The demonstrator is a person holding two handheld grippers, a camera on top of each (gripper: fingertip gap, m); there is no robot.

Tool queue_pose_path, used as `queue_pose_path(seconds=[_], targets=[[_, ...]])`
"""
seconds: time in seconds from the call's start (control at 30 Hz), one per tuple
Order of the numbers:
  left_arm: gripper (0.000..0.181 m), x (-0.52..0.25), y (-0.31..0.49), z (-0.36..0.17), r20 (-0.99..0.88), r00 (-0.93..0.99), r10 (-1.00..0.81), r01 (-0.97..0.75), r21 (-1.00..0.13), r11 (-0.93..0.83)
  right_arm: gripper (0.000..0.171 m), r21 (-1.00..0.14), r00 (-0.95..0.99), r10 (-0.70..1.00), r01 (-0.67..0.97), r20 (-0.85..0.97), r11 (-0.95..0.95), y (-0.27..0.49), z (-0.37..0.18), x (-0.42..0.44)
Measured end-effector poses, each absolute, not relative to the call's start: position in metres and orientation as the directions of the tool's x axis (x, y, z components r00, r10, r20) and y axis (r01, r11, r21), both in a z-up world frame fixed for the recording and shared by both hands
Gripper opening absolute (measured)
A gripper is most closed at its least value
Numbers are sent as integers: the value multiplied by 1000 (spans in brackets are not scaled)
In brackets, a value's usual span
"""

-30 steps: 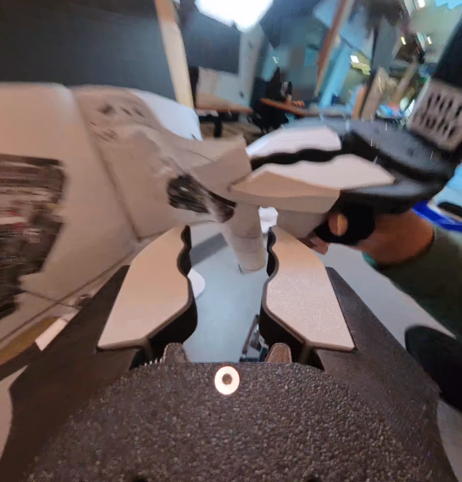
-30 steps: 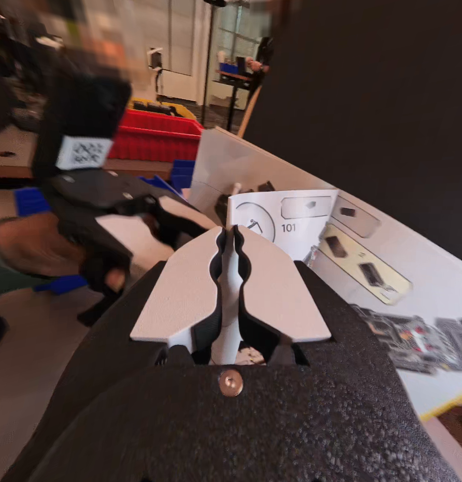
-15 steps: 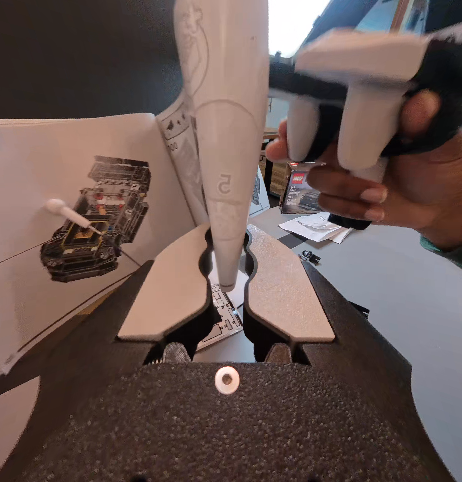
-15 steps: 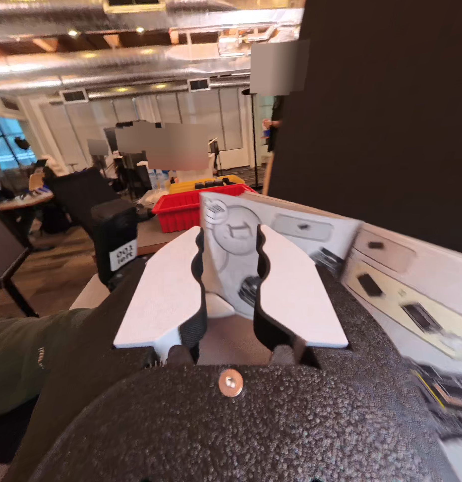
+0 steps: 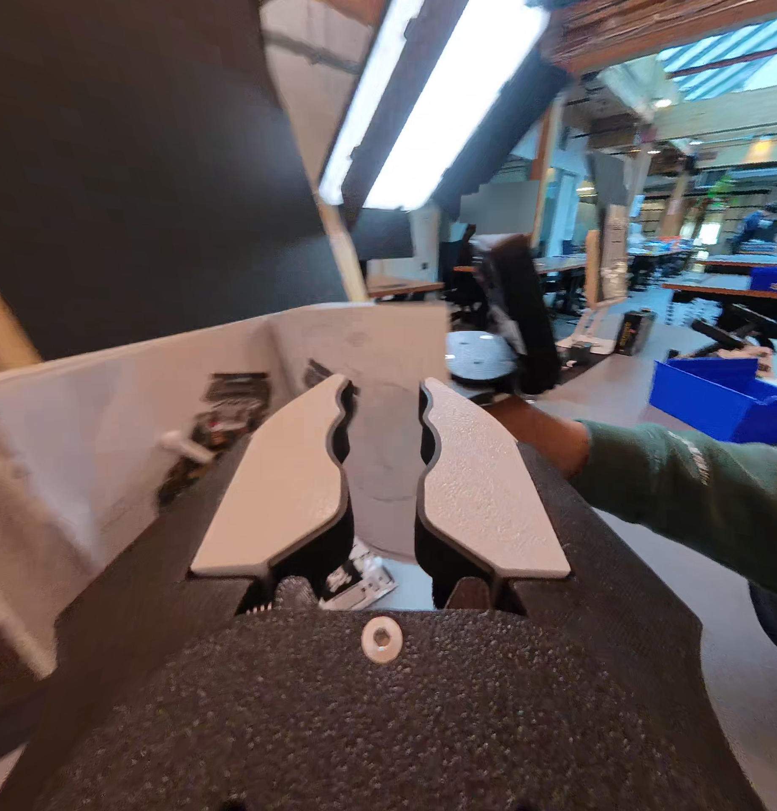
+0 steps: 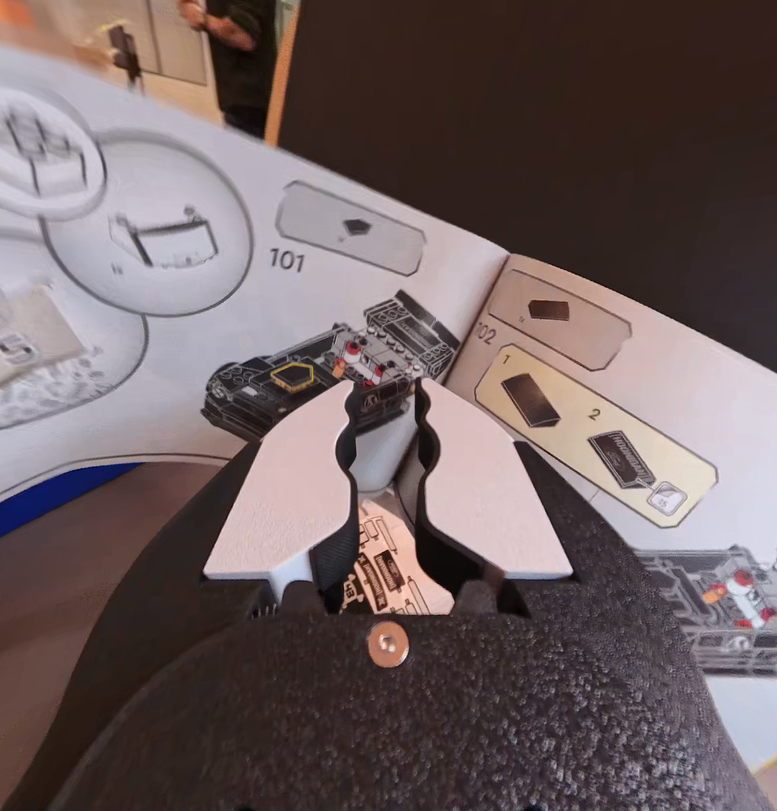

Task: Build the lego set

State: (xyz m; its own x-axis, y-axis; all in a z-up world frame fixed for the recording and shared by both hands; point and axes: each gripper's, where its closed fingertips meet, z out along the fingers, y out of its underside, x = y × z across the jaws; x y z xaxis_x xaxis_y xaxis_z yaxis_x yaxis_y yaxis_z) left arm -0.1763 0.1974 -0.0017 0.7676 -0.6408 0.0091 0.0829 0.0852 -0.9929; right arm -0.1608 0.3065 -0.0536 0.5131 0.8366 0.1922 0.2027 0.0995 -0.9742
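The instruction booklet stands open against the black back panel, with car drawings on its pages. One loose page stands upright just beyond my left gripper, which is open with nothing clamped. My right gripper is open and empty, close in front of the open booklet near its centre fold. It also shows in the left wrist view, held by a hand in a green sleeve. A sticker sheet lies on the table under my right gripper and also shows in the left wrist view.
A blue bin sits on the grey table to the right. A blue edge shows under the booklet's left page. The black panel closes off the back. Desks and a person are far behind. The gap from one gripper's tips to the other's is roughly 12 centimeters.
My left gripper, shut on the curled page half a second ago, has opened and let it go. The page now stands flat. My right gripper has swung to face the open booklet closely.
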Motion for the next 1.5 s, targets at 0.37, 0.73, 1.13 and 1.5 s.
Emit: queue_pose_path(seconds=[0.37, 0.73, 1.13, 1.5], targets=[[26, -232, 283, -79, 118, 916, -385, 5, -959, -282, 27, -984, 516, 846, 173, 129, 45, 316, -66, -162], [4, -218, 300, -83, 98, 951, -294, 0, -949, -316, 27, -967, 515, 829, 230, 219, 113, 313, -67, -166], [1, -236, 280, -95, 603, 751, -269, 565, -797, -211, 28, -849, 495, 709, 437, 503, 297, 297, -63, -197], [2, -239, 265, -115, 842, 467, -272, 851, -511, -123, 28, -790, 416, 699, 492, 582, 366, 285, -67, -229]])
